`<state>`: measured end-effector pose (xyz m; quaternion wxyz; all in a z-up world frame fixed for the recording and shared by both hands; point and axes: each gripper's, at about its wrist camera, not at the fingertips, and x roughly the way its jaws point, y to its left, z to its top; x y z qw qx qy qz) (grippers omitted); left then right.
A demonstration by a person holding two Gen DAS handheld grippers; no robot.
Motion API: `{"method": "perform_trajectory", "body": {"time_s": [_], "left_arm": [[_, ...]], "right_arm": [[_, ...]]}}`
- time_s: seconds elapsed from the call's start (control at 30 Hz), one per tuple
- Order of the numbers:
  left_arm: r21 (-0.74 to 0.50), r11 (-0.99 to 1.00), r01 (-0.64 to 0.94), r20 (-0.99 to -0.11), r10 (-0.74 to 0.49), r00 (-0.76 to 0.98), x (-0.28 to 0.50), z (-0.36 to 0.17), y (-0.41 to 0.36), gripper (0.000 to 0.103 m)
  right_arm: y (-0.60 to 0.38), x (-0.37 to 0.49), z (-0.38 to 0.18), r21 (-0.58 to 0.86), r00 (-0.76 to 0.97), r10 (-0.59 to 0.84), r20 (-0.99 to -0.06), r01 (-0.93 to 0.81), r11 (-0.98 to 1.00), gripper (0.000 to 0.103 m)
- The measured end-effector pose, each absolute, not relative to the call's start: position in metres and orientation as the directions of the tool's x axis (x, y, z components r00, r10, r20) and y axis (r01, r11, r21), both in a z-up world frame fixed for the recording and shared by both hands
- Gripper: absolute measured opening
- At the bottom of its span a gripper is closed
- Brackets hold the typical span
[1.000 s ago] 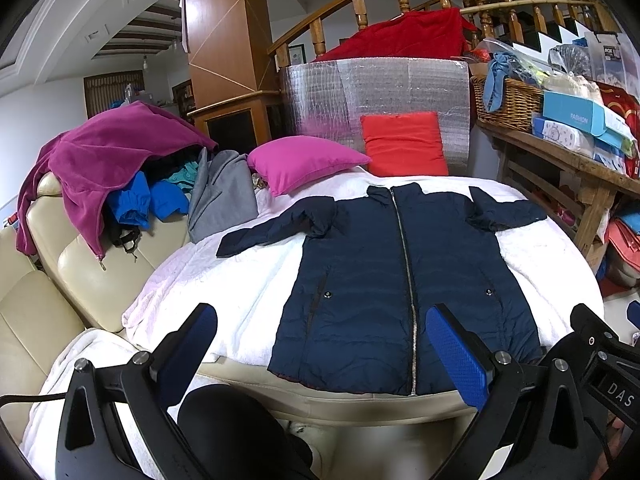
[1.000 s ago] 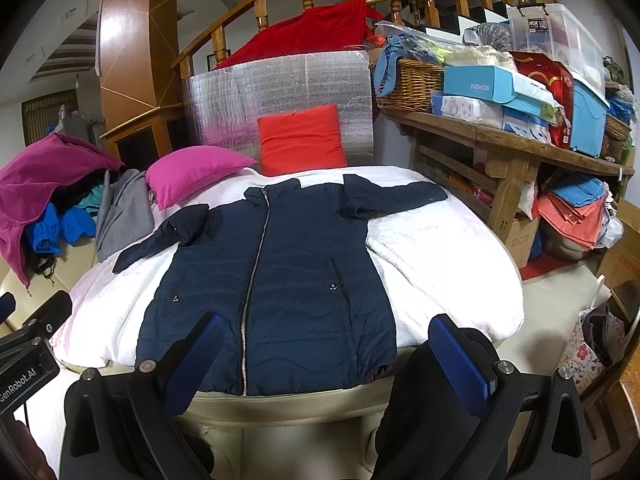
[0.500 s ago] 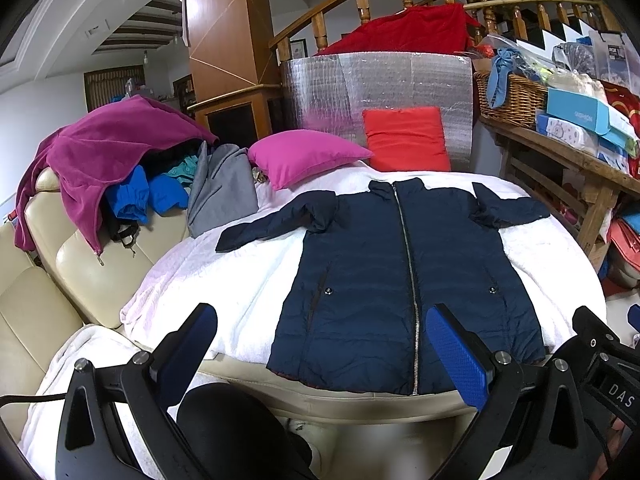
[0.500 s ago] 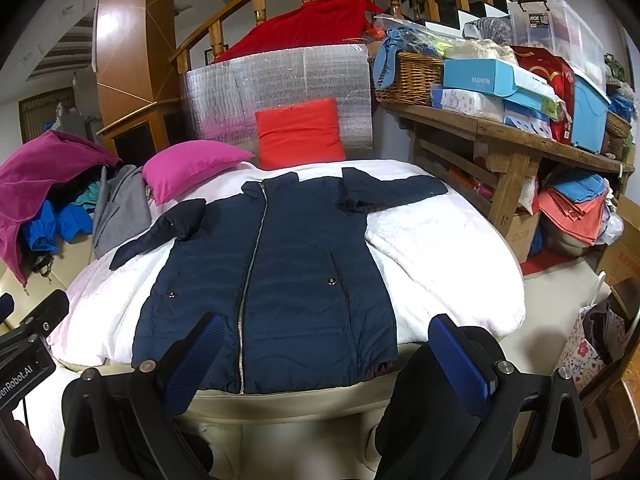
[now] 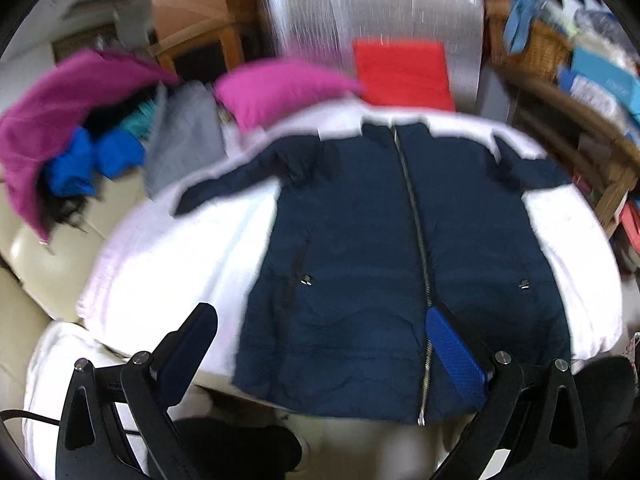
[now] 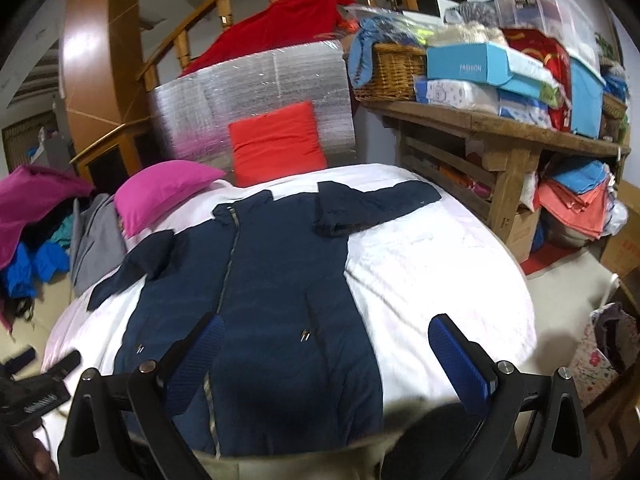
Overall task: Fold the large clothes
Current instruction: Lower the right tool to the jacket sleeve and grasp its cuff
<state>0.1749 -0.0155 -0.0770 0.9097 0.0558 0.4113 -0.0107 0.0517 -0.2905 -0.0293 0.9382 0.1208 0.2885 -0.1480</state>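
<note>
A navy zip-up padded jacket (image 5: 360,248) lies flat, front up, on a white blanket (image 5: 172,256), sleeves spread to both sides. My left gripper (image 5: 320,344) hovers open above the jacket's lower left hem, holding nothing. In the right wrist view the same jacket (image 6: 272,288) fills the middle, its right sleeve (image 6: 376,208) stretched across the blanket (image 6: 432,264). The right gripper (image 6: 324,344) is open above the jacket's lower right part, empty. The left wrist view is blurred by motion.
Pink pillow (image 6: 164,192) and red cushion (image 6: 276,140) sit at the far edge. A clothes pile with a magenta garment (image 5: 60,112) covers the cream sofa (image 5: 44,248) on the left. A loaded wooden shelf (image 6: 500,128) stands right. The left gripper's body (image 6: 36,384) shows at lower left.
Both grippers have moved forward and down toward the jacket, which now looks larger and closer. The jacket itself has not moved. Both stay open.
</note>
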Motion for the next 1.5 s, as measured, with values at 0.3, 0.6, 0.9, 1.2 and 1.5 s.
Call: {"method": "perform_trajectory", "body": {"time_s": [0.3,0.6,0.9,1.2,1.5], "left_arm": [[0.089,0.994,-0.057,-0.844,0.106,0.526,0.313,-0.156,-0.017,0.103],[0.123,0.985,-0.121,-0.86,0.167,0.482,0.386,-0.205,-0.026,0.103],[0.125,0.983,-0.134,-0.864,0.174,0.472,0.392,-0.219,-0.034,0.103],[0.099,0.98,-0.175,-0.881,0.169,0.443,0.395,-0.221,-0.039,0.103],[0.176,0.967,-0.186,-0.821,0.248,0.515,0.4,-0.194,-0.056,0.103]], "right_arm": [[-0.41,0.176,-0.077,0.294,0.755,-0.125,-0.644,0.395,0.87,0.103],[-0.534,0.303,-0.135,0.609,0.786,0.039,-0.617,0.446,0.656,0.103],[-0.627,0.374,-0.212,0.796,0.824,0.105,-0.556,0.492,0.353,0.095],[-0.658,0.408,-0.236,0.788,0.819,0.076,-0.569,0.517,0.333,0.035],[-0.629,0.409,-0.185,0.843,0.902,0.122,-0.414,0.33,0.425,0.024]]}}
